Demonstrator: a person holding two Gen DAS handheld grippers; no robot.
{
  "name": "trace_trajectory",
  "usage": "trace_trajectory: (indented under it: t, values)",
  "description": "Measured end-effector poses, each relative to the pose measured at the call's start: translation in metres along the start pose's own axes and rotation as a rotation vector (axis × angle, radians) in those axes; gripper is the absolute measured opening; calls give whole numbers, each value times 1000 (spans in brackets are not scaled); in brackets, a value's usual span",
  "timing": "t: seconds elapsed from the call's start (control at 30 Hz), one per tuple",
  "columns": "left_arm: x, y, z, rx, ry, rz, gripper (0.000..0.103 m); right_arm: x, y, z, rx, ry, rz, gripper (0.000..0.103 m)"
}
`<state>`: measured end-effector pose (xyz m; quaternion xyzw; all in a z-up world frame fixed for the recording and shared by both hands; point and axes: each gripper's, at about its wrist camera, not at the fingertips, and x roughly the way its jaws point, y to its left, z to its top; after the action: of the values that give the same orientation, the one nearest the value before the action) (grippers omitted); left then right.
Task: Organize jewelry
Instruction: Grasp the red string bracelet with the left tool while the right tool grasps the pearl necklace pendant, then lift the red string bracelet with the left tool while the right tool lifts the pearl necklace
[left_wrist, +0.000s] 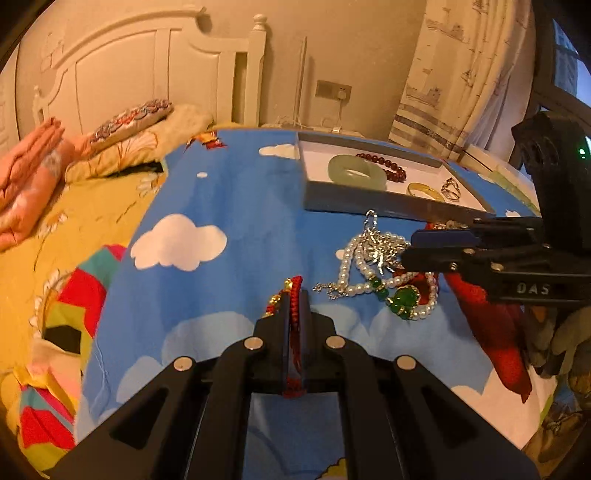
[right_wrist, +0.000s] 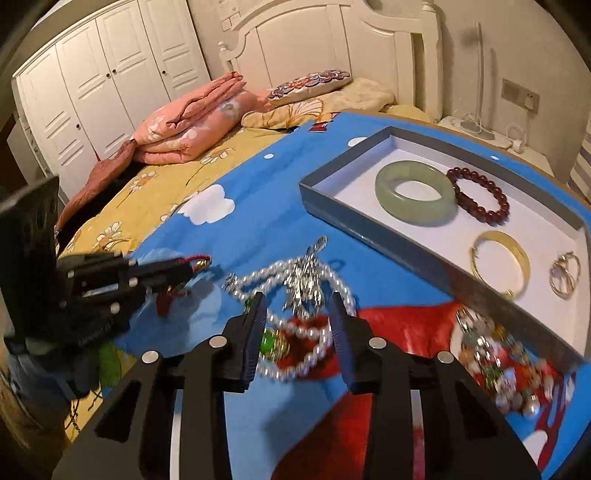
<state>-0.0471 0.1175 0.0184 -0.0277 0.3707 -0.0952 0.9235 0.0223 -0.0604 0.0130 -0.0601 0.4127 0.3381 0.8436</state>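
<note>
Your left gripper (left_wrist: 294, 295) clamped on the red cord bracelet (left_wrist: 295, 291), your right gripper (right_wrist: 299, 317) part-open astride the pearl necklace (right_wrist: 295, 332), pads not pressing, grey tray (right_wrist: 369, 229) beyond.

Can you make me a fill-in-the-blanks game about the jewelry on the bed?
1. The left tongs are shut on a ____ cord bracelet.
2. The pale green bangle lies inside the grey ____.
3. The right tongs are around a tangle of white ____ beads.
4. Beside the gold bangle in the tray lie two silver ____.

Missing words: red; tray; pearl; rings
</note>
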Motion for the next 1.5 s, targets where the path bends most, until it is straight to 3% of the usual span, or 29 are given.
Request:
trace_trajectory:
  t: [0.47, 0.5, 0.53, 0.63, 0.73, 0.87, 1.5]
  values:
    - [6, 19, -2, -107, 22, -62, 14, 18, 10, 7, -47, 29, -23, 35]
    - [6, 20, -2, -108, 24, -63, 14, 18, 15, 6, -73, 32, -35, 31]
    - [7, 20, -2, -108, 27, -63, 14, 20, 19, 4, -90, 42, -44, 21]
    - [9, 19, -1, -106, 38, -57, 14, 18, 26, -2, -118, 15, -64, 19]
    - [9, 18, -1, -104, 40, -49, 14, 6, 25, -3, -108, -40, -60, 7]
    - [11, 16, -2, -93, 48, -36, 14, -1, 20, -4, -89, -50, -55, 7]
    - [12, 21, -2, -128, 48, -74, 17, 13, 5, -5, 37, 48, 156, 11]
